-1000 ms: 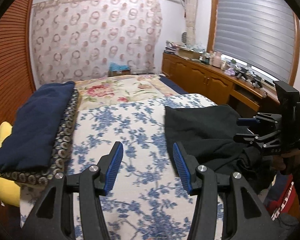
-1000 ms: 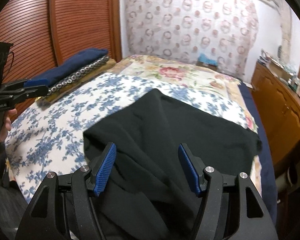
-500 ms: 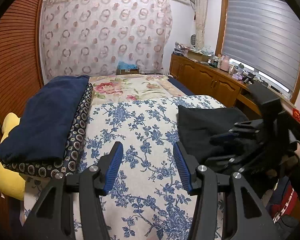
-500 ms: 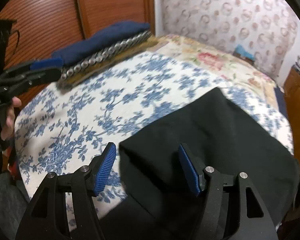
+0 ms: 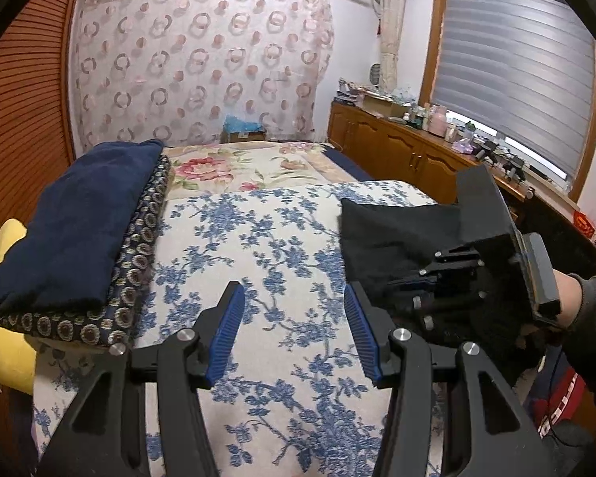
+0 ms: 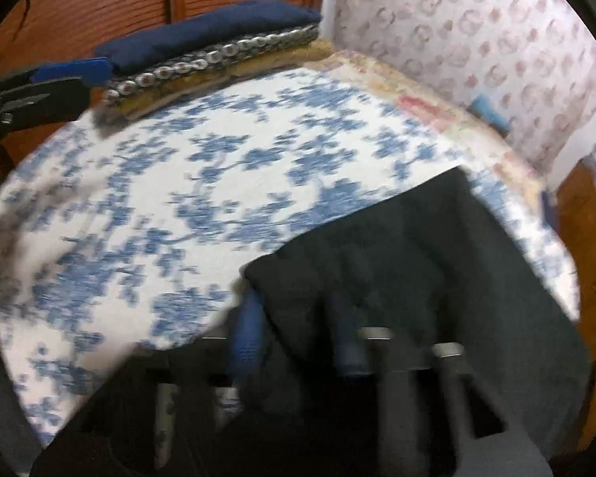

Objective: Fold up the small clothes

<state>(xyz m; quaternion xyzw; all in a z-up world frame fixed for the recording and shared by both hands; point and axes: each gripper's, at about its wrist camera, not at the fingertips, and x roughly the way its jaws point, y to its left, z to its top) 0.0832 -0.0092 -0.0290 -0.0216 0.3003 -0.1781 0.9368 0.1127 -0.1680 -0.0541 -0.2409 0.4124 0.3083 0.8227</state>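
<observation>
A black garment (image 5: 393, 230) lies on the right side of the blue-flowered bed cover (image 5: 258, 262); it also shows in the right wrist view (image 6: 417, 262). My left gripper (image 5: 294, 334) is open and empty, held over the bare cover left of the garment. My right gripper (image 6: 298, 334) is at the garment's near left corner, with the cloth between its blurred blue pads; the pads stand closer together than before, and the blur hides whether they pinch the cloth. The right gripper also shows in the left wrist view (image 5: 449, 274), over the garment.
A folded navy cloth (image 5: 71, 214) on a patterned cushion (image 5: 139, 254) lies along the left of the bed. A yellow pillow (image 5: 8, 357) sits at the left edge. A wooden cabinet (image 5: 409, 151) runs along the right wall.
My right gripper has swung left and down onto the garment's near left corner, and its pads have come closer together. The left gripper has stayed open, its view lifting slightly.
</observation>
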